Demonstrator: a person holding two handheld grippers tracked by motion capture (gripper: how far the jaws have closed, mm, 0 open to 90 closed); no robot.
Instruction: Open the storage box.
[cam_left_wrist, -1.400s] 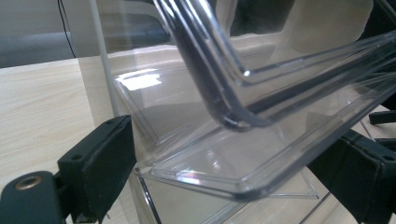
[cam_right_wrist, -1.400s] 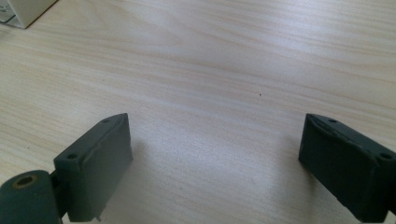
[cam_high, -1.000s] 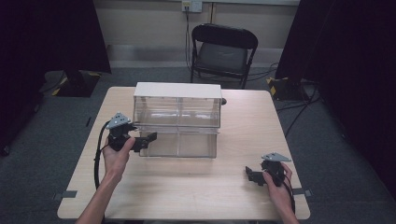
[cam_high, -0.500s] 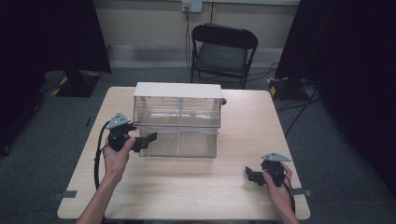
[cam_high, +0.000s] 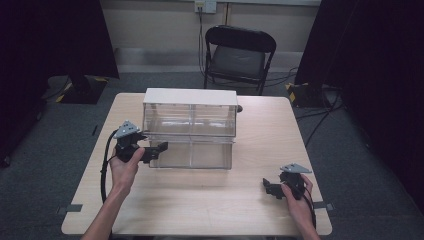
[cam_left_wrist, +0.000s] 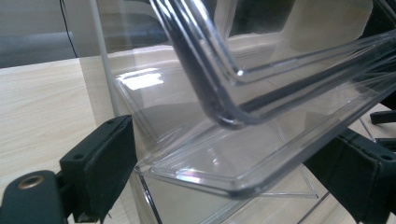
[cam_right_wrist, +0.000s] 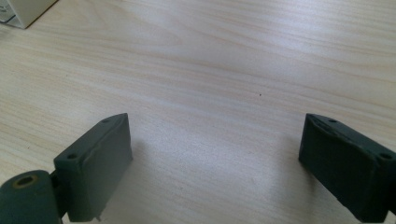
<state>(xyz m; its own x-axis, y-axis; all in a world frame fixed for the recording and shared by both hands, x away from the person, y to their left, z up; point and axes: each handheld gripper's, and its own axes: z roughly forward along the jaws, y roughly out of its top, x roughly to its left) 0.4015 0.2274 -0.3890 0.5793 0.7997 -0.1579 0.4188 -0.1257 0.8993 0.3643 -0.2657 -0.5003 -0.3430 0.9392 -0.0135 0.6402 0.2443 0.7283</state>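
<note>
The clear drawer unit (cam_high: 189, 129) stands toward the table's (cam_high: 210, 210) far edge, its long axis running left to right, with the lower drawer (cam_high: 192, 154) pulled out toward the near edge. The left gripper (cam_high: 161, 148) is at that drawer's left front corner – jaws spread wide, the clear rim (cam_left_wrist: 224, 116) between them, not clamped. The right gripper (cam_high: 267, 187) rests near the near right corner, open on nothing, well apart. Whether either pad touches the plastic is hard to tell through the reflections.
</note>
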